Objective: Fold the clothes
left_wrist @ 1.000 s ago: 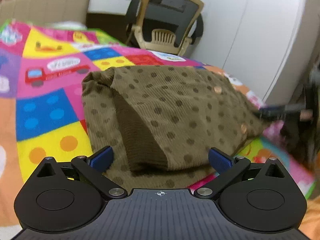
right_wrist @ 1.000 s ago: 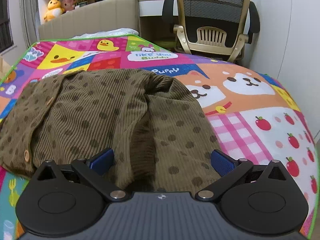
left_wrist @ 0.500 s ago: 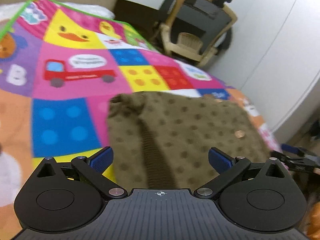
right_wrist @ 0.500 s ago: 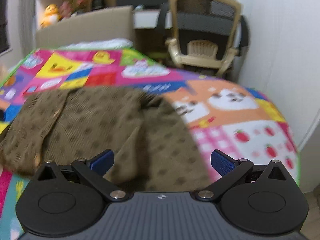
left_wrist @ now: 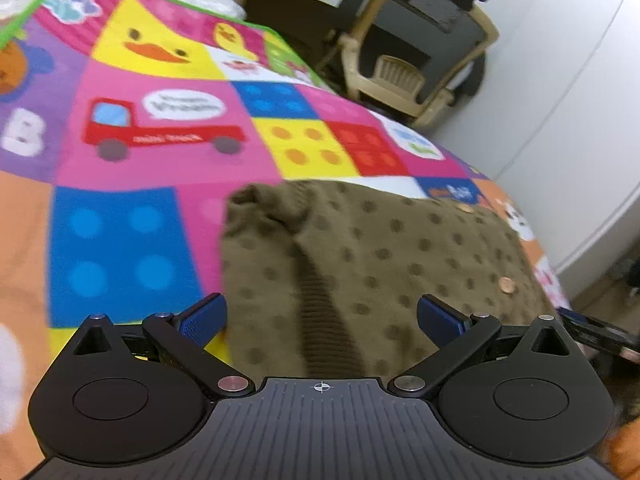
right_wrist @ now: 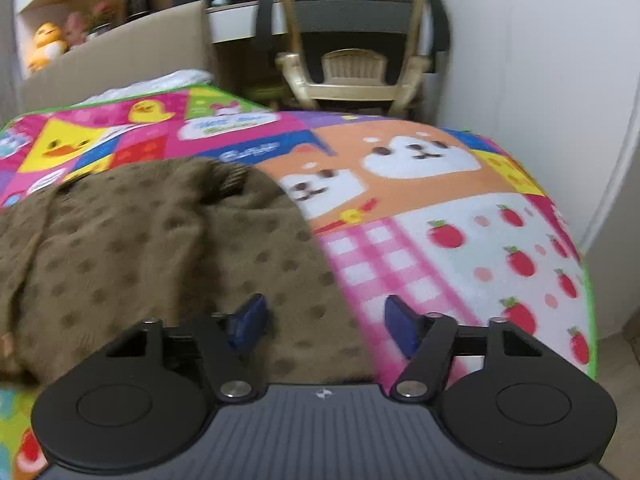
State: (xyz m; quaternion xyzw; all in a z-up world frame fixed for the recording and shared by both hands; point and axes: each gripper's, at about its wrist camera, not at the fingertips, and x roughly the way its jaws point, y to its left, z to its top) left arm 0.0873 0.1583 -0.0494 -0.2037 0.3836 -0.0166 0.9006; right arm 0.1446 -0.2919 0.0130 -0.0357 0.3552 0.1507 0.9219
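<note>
We see a brown dotted garment (left_wrist: 400, 264) lying partly folded on a bright patchwork play mat (left_wrist: 120, 240). In the left wrist view it fills the lower middle and right of the picture, with a darker ribbed band (left_wrist: 324, 312) running down its middle toward the camera and two small round buttons (left_wrist: 506, 285) near its right edge. In the right wrist view the same garment (right_wrist: 160, 264) covers the left and lower centre, its ribbed collar bunched at the far end, while the mat (right_wrist: 460, 220) shows dog faces and strawberries to the right.

Our left gripper (left_wrist: 322, 316) hangs above the near edge of the garment with its jaws spread wide; the blue pads (left_wrist: 204, 318) hold nothing, and we cannot tell whether they touch the cloth below. The left pad sits over the garment's left border, the right pad over the dotted cloth.

Our right gripper (right_wrist: 326, 324) has its jaws partly open, clearly narrower than the left pair, with nothing clamped between them. Its left pad (right_wrist: 250, 322) lies over the garment and its right pad over the pink checked mat, so the garment's right edge runs between them. Whether they touch is unclear.

Beyond the mat stands an office chair (right_wrist: 352, 40) against a white wall (right_wrist: 540, 60); a yellow plush toy (right_wrist: 46, 46) sits on a shelf at the far left.
</note>
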